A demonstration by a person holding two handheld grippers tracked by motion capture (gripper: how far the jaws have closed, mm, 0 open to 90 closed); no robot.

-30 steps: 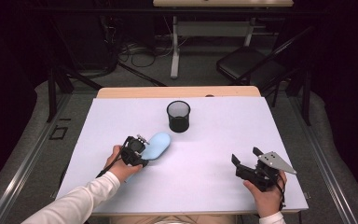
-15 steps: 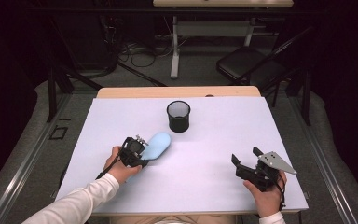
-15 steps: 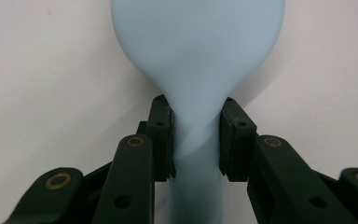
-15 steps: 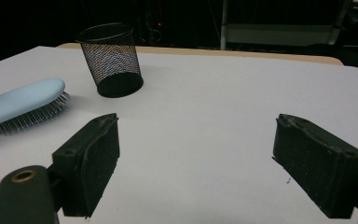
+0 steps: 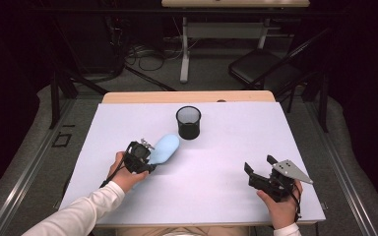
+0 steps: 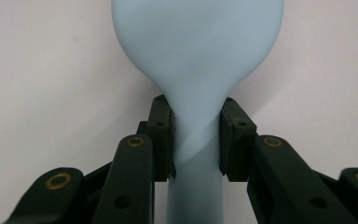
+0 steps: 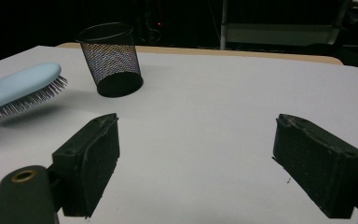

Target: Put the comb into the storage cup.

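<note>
Your left gripper (image 5: 150, 156) is clamped on the neck of a pale blue hairbrush (image 5: 163, 148), pads (image 6: 163, 135) pressing either side of the handle just below the head, which juts ahead of the gripper, raised off the worktop (image 5: 226, 147) with bristles down. Just beyond the brush head stands a black mesh cup (image 5: 188, 122). Your right gripper (image 5: 258, 173) rests well off to the side with its jaws wide apart and nothing between them.

The grip sits on a smooth, tapering neck, so the brush may swivel or slide out if you swing it fast. The cup looks light; a nudge from the brush head could tip it or push it away, and your right gripper is too far off to steady it.

In the left gripper view the top of the brush head is cut off and the bristles are hidden beneath it. From above, your hand covers the handle's end. Whether the cup holds anything is hard to tell through the mesh.
</note>
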